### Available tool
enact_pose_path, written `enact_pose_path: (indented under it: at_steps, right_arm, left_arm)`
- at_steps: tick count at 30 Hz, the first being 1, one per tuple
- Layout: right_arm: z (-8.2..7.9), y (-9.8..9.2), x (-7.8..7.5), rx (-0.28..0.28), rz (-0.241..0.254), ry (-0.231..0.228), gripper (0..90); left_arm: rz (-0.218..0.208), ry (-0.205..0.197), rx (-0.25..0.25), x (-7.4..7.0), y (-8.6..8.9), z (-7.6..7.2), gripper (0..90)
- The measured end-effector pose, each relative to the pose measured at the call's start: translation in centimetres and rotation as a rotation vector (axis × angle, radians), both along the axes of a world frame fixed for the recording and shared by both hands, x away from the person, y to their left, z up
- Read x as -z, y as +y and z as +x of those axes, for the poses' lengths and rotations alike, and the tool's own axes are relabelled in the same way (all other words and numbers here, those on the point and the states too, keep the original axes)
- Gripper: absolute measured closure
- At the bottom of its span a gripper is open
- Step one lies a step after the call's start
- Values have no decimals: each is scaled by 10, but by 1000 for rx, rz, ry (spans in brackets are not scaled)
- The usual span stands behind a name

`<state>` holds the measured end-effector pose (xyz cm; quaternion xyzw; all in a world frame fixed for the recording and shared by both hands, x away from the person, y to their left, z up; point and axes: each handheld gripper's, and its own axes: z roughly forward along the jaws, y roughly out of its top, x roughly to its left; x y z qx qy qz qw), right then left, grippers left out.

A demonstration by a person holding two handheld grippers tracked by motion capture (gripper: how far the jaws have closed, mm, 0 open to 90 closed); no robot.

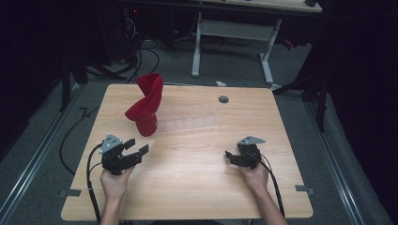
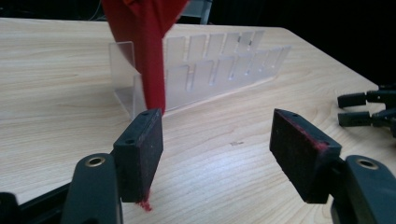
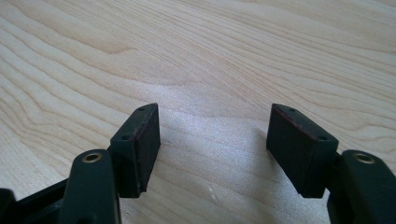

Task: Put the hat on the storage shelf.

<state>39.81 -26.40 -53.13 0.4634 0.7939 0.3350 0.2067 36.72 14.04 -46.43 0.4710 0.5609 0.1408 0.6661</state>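
I see the red cloth (image 1: 146,105) standing twisted and upright at the far left of the tabletop (image 1: 197,187), its foot in the near-left end of the clear rack (image 1: 190,123). My left gripper (image 1: 136,146) sits nearer, released, just short of it; the cloth rises beyond its fingers (image 2: 140,154). My right gripper (image 1: 231,156), also released, rests well apart.

A wooden table (image 1: 197,154) bears a grey grommet (image 1: 223,99) near its far edge — behind it, on grey floor (image 1: 234,70), stands a white-legged desk (image 1: 234,28) — cables (image 1: 141,56) trail beside it.
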Motion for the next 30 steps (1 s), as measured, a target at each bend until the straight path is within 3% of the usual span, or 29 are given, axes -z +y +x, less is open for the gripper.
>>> enact_pose_path:
  at_steps: [25, 30]
  right_arm:
    - [0, 0, 0, 0, 1, 2, 349]
    - [0, 0, 0, -1, 0, 1, 348]
  left_arm:
    - [64, 30, 101, 21, -51, -2, 358]
    - [103, 33, 125, 26, -63, -2, 355]
